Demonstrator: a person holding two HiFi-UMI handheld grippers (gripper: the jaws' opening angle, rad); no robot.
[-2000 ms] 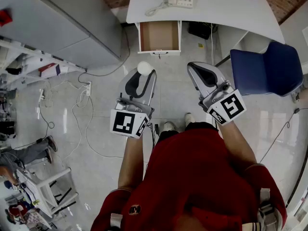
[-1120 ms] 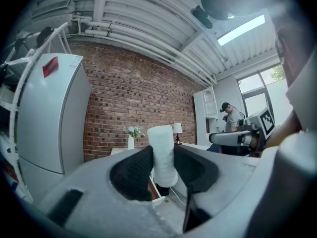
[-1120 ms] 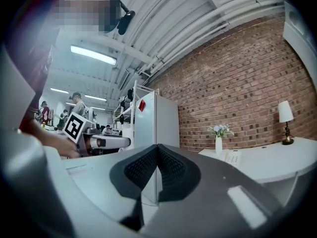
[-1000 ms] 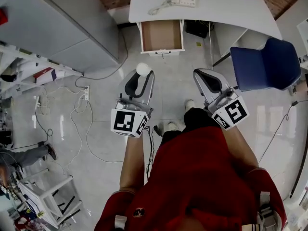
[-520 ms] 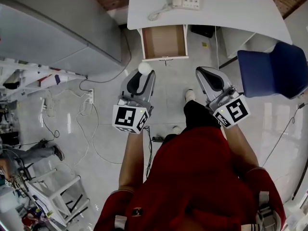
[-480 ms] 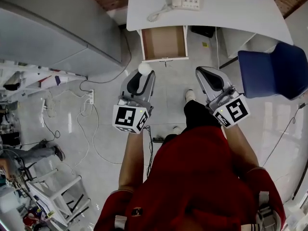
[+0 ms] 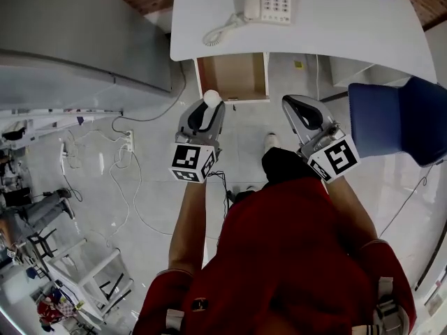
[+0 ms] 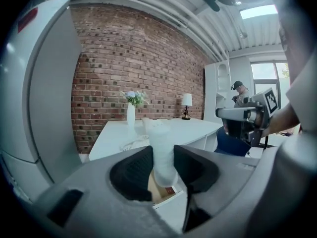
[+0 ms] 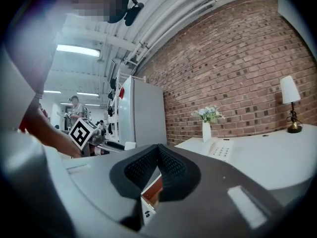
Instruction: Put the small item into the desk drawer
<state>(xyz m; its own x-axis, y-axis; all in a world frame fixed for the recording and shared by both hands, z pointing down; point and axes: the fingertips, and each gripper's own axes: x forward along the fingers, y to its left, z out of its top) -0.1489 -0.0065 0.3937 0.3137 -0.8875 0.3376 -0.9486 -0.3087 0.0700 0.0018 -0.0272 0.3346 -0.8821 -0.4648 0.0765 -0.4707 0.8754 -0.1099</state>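
Left gripper (image 7: 209, 107): jaws part-open, clamped on the small white item (image 7: 211, 98), which stands up between the pads at the gripper's 12 o'clock tip.
Desk drawer (image 7: 232, 75): pulled open, brown inside, at 12 o'clock from the item, its front edge just beside it.
White desk (image 7: 335, 33): telephone (image 7: 268, 0) on top.
Right gripper (image 7: 293, 103): jaws closed together, nothing between them.
Blue chair (image 7: 398, 114): at 3 o'clock from the right gripper.

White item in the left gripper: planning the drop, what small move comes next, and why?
Probably ease the left gripper forward: its jaws clamp the white item at the front edge of the open drawer, seemingly not yet over it.
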